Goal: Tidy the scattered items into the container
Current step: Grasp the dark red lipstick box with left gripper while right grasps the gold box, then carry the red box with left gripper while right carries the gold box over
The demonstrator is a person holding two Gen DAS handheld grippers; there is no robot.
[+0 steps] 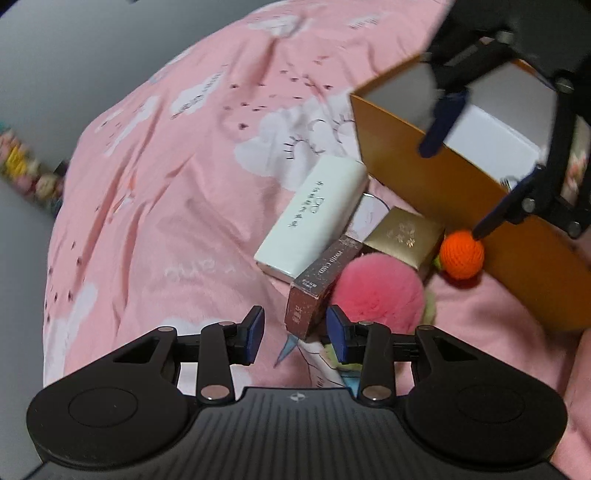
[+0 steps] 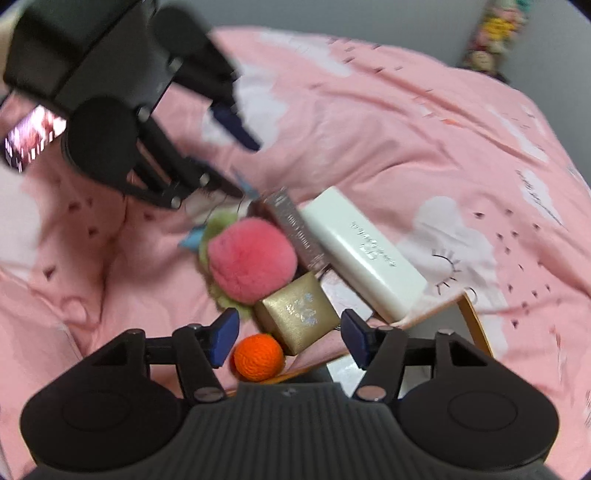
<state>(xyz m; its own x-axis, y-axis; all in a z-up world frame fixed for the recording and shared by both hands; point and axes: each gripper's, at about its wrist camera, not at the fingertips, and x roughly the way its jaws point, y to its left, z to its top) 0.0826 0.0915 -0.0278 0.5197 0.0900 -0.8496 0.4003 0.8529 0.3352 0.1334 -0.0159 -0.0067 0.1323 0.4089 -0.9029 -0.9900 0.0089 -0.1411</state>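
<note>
Inside, the orange box (image 1: pixel 399 155) shows only white lining — nothing else discernible.

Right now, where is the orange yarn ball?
The orange yarn ball lies on the pink bedding, against the orange box, beside the gold box.

Under my tongs lies a pink bedcover (image 1: pixel 177 206) printed with white clouds (image 1: pixel 280 140) and small dark marks, creased into folds. Beyond its edge I see a grey wall (image 2: pixel 369 18) and a blurred colourful strip (image 2: pixel 491 33).
</note>
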